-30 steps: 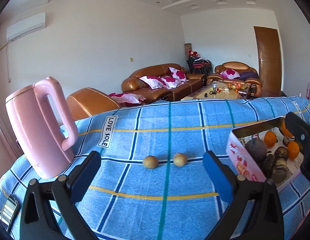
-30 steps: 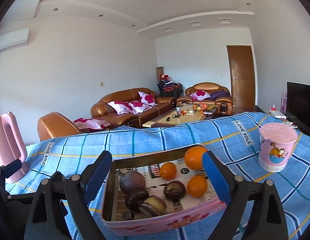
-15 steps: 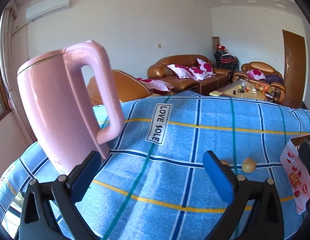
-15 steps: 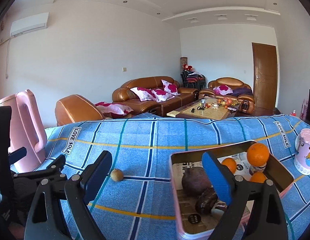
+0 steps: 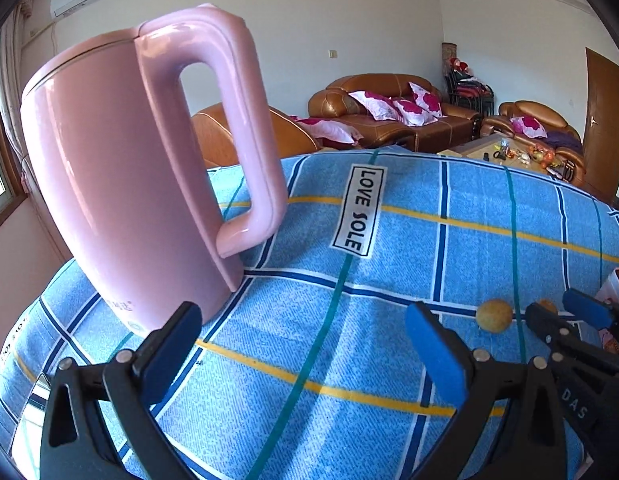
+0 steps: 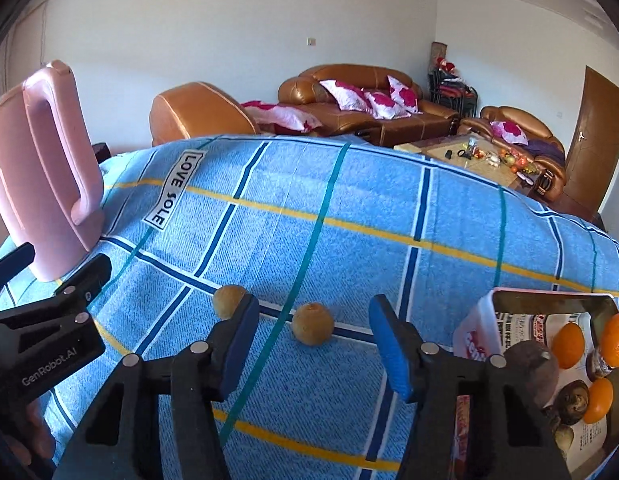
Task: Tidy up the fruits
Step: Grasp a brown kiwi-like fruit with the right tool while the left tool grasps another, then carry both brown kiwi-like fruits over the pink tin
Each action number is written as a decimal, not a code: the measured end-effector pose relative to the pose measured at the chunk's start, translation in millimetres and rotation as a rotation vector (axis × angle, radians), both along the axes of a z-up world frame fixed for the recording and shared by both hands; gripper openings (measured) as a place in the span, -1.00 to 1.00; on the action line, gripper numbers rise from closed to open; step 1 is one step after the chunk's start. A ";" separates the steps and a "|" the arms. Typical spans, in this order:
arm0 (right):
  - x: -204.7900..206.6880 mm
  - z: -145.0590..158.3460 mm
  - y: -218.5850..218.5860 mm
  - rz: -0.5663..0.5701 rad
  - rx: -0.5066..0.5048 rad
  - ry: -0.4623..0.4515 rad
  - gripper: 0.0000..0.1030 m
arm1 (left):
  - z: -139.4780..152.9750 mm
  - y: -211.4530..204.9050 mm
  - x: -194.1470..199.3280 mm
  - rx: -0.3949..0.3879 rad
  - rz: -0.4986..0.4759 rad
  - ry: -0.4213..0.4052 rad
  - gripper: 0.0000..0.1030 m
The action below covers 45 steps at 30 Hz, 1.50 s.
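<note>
So I've got a gripper in each hand over the table with the blue checked cloth [image 6: 349, 208], and I'll use the pink kettle [image 5: 129, 176] as my reference point since it's huge in the left view.

My left gripper [image 5: 301, 344] is just in front of the kettle's base, fingers wide apart, nothing but cloth between them. The left blue pad [image 5: 169, 352] sits right by the kettle's bottom edge; can't tell if it's touching.

My right gripper [image 6: 309, 344] is well to the right of the kettle, pointing down at the cloth. Its jaws have just been closing in, but they're still apart and not pressing on anything. One small brown round fruit [image 6: 312, 323] lies on the cloth between the fingers, with a gap on both sides. A second brown fruit [image 6: 228, 300] is on the kettle side of that one, peeking out just behind my left-hand blue pad [image 6: 237, 348].

Furthest from the kettle, at the right edge, is the pink-sided box [image 6: 481, 328] lined with printed paper. It holds three oranges [image 6: 569, 344], a dark purplish round fruit [image 6: 529, 368] and some darker lumpy ones I can't identify. The "LOVE SOLE" label [image 6: 175, 190] on the cloth lies just right of the kettle.
</note>
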State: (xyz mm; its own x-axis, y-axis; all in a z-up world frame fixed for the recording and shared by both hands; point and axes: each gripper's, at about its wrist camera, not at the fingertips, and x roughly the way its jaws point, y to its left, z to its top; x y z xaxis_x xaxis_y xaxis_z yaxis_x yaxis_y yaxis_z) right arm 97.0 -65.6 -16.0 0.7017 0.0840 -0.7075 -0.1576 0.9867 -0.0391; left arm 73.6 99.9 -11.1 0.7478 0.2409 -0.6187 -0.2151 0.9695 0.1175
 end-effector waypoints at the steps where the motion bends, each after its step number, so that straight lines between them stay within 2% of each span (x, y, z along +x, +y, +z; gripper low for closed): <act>1: 5.3 -4.0 1.1 0.006 -0.002 0.031 -0.10 | -0.8 0.0 1.8 0.001 0.000 0.007 1.00; 4: 16.1 -16.2 0.3 0.009 0.005 0.114 -0.17 | -1.0 -1.6 1.1 0.001 -0.007 0.016 1.00; 5: 16.2 -15.5 -1.0 0.013 0.017 0.111 -0.19 | -1.5 -1.9 1.5 0.002 -0.009 0.018 1.00; 6: 15.4 -15.4 -1.9 0.018 0.023 0.113 -0.48 | -1.4 -2.8 1.2 0.003 -0.014 0.017 1.00; 10: 4.0 -11.1 -2.0 0.050 0.034 0.095 -0.47 | -0.9 -4.1 1.7 -0.008 -0.047 0.010 1.00; 12: -9.7 -0.5 -3.8 0.057 0.061 0.018 -0.47 | 0.2 -6.2 1.1 -0.018 -0.076 0.005 1.00; 15: -44.3 23.0 -11.4 0.070 0.122 -0.183 -0.47 | 1.7 -13.1 3.2 -0.035 -0.131 0.003 1.00; 17: -67.0 33.5 -16.4 0.022 0.111 -0.304 -0.47 | 1.3 -18.9 5.1 -0.057 -0.176 0.012 1.00; 20: -79.5 42.4 -17.2 -0.054 0.060 -0.380 -0.47 | 0.2 -31.4 11.2 -0.117 -0.243 0.035 0.98; 22: -81.3 47.1 -18.0 -0.073 0.041 -0.407 -0.47 | -3.1 -44.4 17.8 -0.138 -0.286 0.072 0.89; 24: -80.0 48.9 -20.6 -0.093 0.021 -0.427 -0.47 | -6.9 -59.1 26.8 -0.125 -0.321 0.109 0.67; 29: -74.7 48.1 -32.6 -0.108 0.064 -0.394 -0.47 | -16.0 -89.7 52.6 -0.092 -0.357 0.176 0.41; 30: -72.8 47.5 -33.0 -0.108 0.071 -0.390 -0.47 | -18.6 -93.4 57.7 -0.090 -0.356 0.200 0.20; 32: -70.5 47.7 -33.4 -0.105 0.075 -0.382 -0.47 | -22.2 -95.8 64.5 -0.120 -0.363 0.234 -0.01; 37: -63.0 46.3 -32.1 -0.092 0.081 -0.356 -0.47 | -19.9 -96.9 65.6 -0.134 -0.367 0.232 -0.07; 39: -62.1 45.6 -32.7 -0.093 0.085 -0.351 -0.47 | -18.8 -95.6 65.5 -0.149 -0.373 0.226 -0.38; 45: -64.3 43.4 -30.1 -0.090 0.072 -0.361 -0.47 | -15.5 -82.7 56.6 -0.192 -0.348 0.203 -0.40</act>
